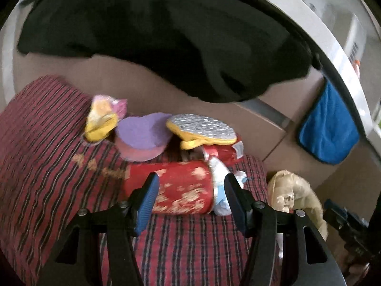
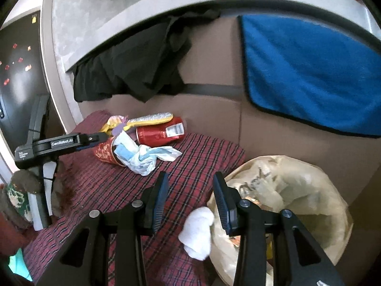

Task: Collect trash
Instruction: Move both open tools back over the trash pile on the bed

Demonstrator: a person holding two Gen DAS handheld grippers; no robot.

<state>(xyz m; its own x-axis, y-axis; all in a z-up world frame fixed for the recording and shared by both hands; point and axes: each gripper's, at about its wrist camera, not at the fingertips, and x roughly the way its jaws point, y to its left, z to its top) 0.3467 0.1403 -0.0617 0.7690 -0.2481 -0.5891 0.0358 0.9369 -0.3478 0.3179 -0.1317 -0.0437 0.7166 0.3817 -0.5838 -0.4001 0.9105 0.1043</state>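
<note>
Red paper cup [image 1: 176, 187] between wide-spread left gripper [image 1: 191, 181] fingers [image 1: 148, 196], untouched.

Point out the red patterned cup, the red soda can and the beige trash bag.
red patterned cup [image 1: 176, 188], left wrist view, middle of its side.
red soda can [image 2: 158, 133], right wrist view, its side.
beige trash bag [image 2: 309, 190], right wrist view, crumpled wall.

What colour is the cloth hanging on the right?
Blue cloth; right wrist view shows it best.

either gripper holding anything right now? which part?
Nothing held. Left gripper is open, jaws either side of the red paper cup; right gripper is open, empty.
</note>
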